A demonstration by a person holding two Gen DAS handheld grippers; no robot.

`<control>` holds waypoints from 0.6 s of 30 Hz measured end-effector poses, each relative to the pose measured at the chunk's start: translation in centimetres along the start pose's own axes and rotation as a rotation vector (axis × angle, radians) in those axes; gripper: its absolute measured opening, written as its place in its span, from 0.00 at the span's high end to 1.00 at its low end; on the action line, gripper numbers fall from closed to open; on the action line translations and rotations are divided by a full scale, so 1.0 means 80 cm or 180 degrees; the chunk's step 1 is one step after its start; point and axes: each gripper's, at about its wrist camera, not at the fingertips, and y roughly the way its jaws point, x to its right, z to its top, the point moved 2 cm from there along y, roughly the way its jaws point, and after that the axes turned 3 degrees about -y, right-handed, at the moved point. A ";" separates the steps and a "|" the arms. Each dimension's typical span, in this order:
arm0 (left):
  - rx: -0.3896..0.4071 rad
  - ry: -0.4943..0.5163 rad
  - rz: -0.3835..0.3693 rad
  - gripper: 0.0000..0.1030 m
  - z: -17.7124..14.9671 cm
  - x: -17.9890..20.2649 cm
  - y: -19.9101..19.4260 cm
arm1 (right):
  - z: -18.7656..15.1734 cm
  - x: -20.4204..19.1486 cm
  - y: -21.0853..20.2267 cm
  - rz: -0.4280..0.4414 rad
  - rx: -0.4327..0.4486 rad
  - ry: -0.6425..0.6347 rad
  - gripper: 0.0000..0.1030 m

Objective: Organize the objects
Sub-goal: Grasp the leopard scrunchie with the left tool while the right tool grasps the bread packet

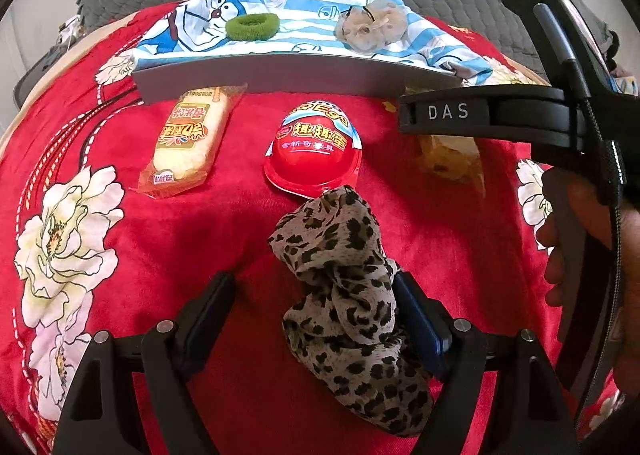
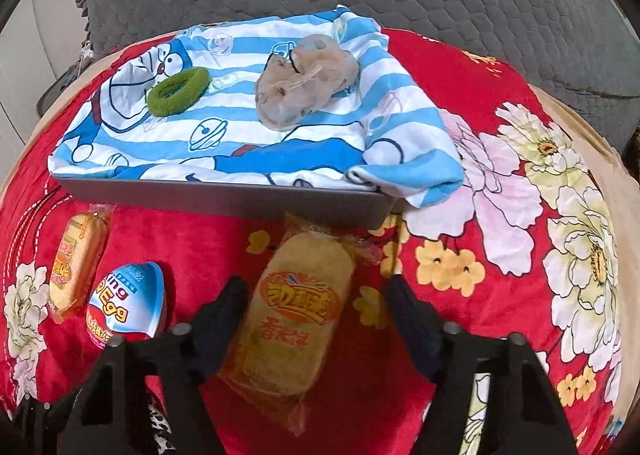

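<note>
**A:** What lay on the red floral velvet blanket [image 1: 200, 239]?

**B:** A grey rectangular tray [image 2: 224, 197] sat at the far side, draped with a blue-and-white striped cartoon cloth [image 2: 224, 143]. On that cloth rested a fuzzy green hair ring [image 2: 179, 90] and a beige sheer scrunchie [image 2: 306, 81].

**A:** And nearer than the tray?

**B:** Just in front of it lay a rice cracker in a clear orange wrapper [image 1: 188, 139], and to its right a red-and-blue plastic toy egg [image 1: 314, 149]. Nearer still lay a leopard-print fabric scrunchie [image 1: 348, 295], one end touching the egg.

**A:** The grippers?

**B:** The left gripper [image 1: 314, 319] stood unclenched, the leopard scrunchie against its right finger, the other finger clear. The right gripper [image 2: 316, 315] straddled a second wrapped rice cracker [image 2: 298, 307] lying just in front of the tray; its left finger touched the wrapper, its right finger stood apart, nothing clamped.
</note>
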 end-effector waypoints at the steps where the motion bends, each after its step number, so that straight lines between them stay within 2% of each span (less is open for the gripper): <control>1: -0.0002 0.0000 -0.0010 0.20 0.000 0.000 0.000 | 0.000 -0.001 0.000 0.0010 -0.0005 -0.0005 0.43; 3: -0.0002 -0.0005 -0.0027 0.20 0.001 -0.001 0.000 | 0.000 -0.002 0.002 0.0023 -0.0020 -0.0021 0.49; 6: 0.0000 -0.0005 -0.0037 0.21 0.001 -0.001 0.001 | 0.000 -0.003 0.002 0.0033 -0.0019 -0.0020 0.50; 12: 0.0009 0.0025 -0.0058 0.30 0.002 0.001 -0.001 | 0.000 0.001 0.000 0.0128 -0.0011 0.0036 0.57; 18: 0.0034 0.0016 -0.0110 0.59 0.003 0.000 -0.006 | 0.000 -0.003 -0.005 0.0218 -0.0002 0.0023 0.59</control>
